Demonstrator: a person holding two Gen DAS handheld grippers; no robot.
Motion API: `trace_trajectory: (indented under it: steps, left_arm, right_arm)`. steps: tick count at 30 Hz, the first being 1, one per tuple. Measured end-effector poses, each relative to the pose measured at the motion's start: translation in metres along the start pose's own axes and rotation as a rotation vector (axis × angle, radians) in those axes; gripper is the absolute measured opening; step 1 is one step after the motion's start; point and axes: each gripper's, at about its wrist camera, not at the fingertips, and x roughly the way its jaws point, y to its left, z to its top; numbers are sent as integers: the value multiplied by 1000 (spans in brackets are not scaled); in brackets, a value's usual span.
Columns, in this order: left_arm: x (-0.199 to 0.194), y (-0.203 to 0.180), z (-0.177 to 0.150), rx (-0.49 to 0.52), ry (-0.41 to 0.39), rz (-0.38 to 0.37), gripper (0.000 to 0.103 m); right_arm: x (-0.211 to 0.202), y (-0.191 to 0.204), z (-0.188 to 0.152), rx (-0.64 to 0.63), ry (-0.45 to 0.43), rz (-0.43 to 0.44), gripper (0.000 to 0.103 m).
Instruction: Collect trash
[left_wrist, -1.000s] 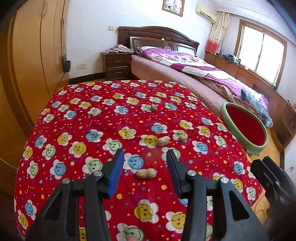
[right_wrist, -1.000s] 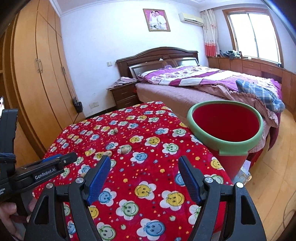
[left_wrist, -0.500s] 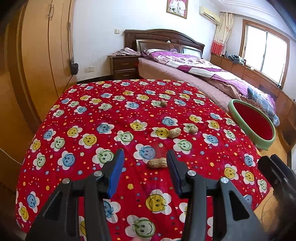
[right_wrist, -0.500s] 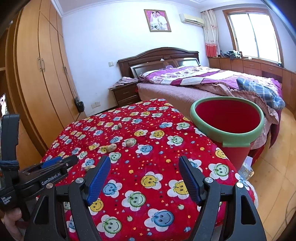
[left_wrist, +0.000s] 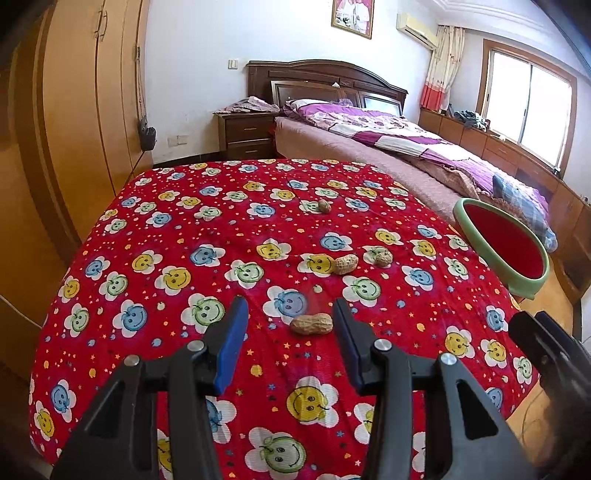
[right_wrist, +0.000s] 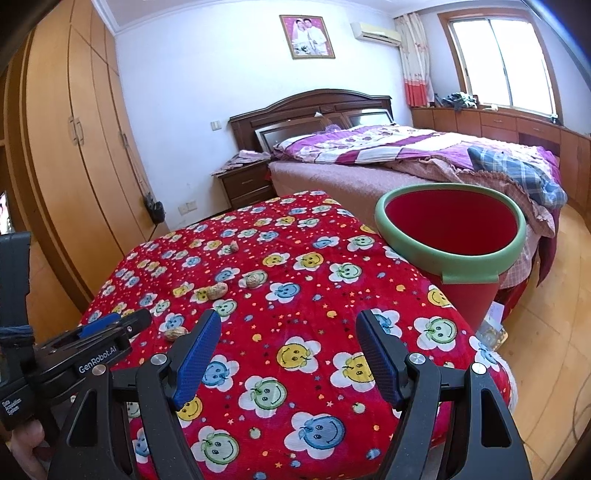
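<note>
I see my left tool hanging partly open over the red flowered cloth on the tabletop, holding nothing. One peanut lies on the cloth between its tips, close to the right-hand finger and touching neither pad. Toward the middle rest two more peanuts, side by side; a fourth sits nearer the far edge. My right tool stands wide open and empty above the near right corner. Just beyond the right edge stands the red bin with its green rim.
</note>
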Motion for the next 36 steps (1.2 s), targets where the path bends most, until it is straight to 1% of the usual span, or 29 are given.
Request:
trace_trajectory:
  steps: [36]
  left_arm:
    - [-9,5,1,-13,-20,7,47]
  right_arm:
    - [0,0,-1,4,6,1,76]
